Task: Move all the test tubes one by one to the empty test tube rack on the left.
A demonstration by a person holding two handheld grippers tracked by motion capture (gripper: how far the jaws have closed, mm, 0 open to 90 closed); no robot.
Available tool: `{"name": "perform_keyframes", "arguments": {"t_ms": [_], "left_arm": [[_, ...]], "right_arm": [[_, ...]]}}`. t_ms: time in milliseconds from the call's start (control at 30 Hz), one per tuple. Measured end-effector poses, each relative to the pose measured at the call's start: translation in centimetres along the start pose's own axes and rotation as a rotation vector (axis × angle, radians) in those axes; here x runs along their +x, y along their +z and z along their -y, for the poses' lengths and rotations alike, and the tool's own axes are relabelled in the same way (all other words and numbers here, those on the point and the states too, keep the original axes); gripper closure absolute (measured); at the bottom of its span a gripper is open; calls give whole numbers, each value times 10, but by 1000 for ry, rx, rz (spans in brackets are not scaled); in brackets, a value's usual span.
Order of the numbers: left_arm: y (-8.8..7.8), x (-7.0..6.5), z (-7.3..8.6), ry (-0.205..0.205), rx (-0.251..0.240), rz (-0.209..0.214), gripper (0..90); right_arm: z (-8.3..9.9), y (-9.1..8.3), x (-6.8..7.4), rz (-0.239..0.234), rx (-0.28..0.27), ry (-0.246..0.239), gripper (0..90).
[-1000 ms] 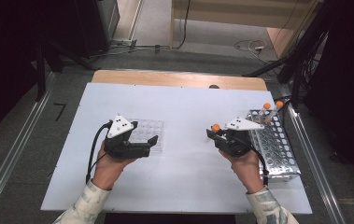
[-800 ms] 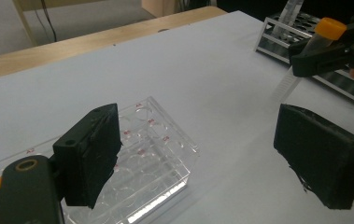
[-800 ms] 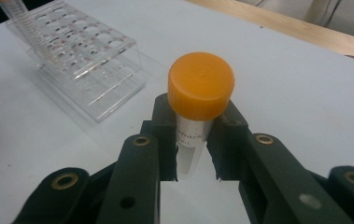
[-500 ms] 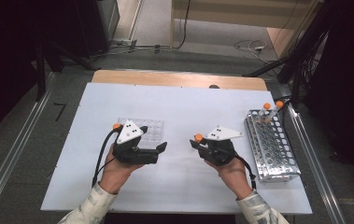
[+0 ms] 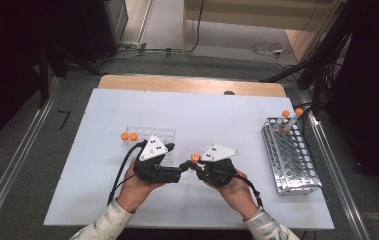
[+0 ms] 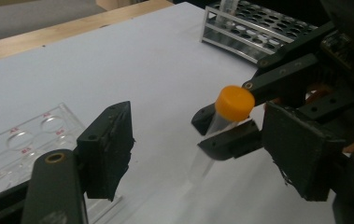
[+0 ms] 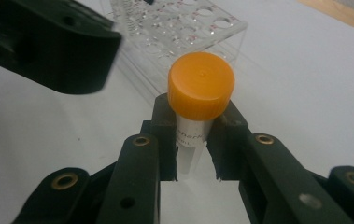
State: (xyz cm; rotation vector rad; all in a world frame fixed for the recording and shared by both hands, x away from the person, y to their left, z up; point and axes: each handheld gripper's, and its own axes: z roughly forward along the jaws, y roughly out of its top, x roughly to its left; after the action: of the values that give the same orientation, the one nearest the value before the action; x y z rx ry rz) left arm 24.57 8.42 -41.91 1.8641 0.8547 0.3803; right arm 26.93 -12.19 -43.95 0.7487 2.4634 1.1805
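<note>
Over on the left of the white surface [image 5: 92, 150], a clear plastic tray [image 5: 164, 136] with round wells lies flat, and two orange-capped tubes [image 5: 129, 136] stand at its left end. Just in front of the tray, the left hand-held gripper [image 5: 178, 172] points toward the middle; its jaws are apart with nothing pressed between the pads, and they have just been closing somewhat. In the left gripper view the tube with the orange cap [image 6: 233, 103] hangs in the gap between those two black jaws, touching neither.

In the middle, the right hand-held gripper [image 5: 195, 166] faces the left one, almost tip to tip. Its jaws are clamped tight on the clear body of that tube, just under the cap, and the right gripper view shows the tube [image 7: 201, 88] upright between the pads, held above the surface.

Far to the right, a metal wire rack [image 5: 289, 157] sits near the surface's edge, well apart from both hands, with two more orange-capped tubes [image 5: 292, 113] standing at its far end
</note>
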Motion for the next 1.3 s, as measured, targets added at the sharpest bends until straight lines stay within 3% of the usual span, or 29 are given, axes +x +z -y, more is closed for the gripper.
{"name": "perform_keyframes", "arguments": {"t_ms": [167, 367, 600, 1033, 1167, 1300], "left_arm": [[2, -3, 0, 15, 4, 38, 350], [5, -6, 2, 26, 11, 79, 521], [9, -7, 4, 34, 25, 98, 671], [7, -8, 4, 40, 16, 85, 698], [7, -4, 3, 27, 14, 76, 698], [1, 0, 1, 10, -8, 69, 699]], "right_arm": [[-2, 4, 10, -27, 9, -16, 719], [-3, 5, 13, -47, 3, -29, 719], [-3, 7, 15, -69, 5, -26, 718], [-3, 5, 14, -77, 1, -15, 710], [-4, 5, 12, -87, 5, -9, 624], [-4, 4, 9, -92, 12, 6, 464]]}}
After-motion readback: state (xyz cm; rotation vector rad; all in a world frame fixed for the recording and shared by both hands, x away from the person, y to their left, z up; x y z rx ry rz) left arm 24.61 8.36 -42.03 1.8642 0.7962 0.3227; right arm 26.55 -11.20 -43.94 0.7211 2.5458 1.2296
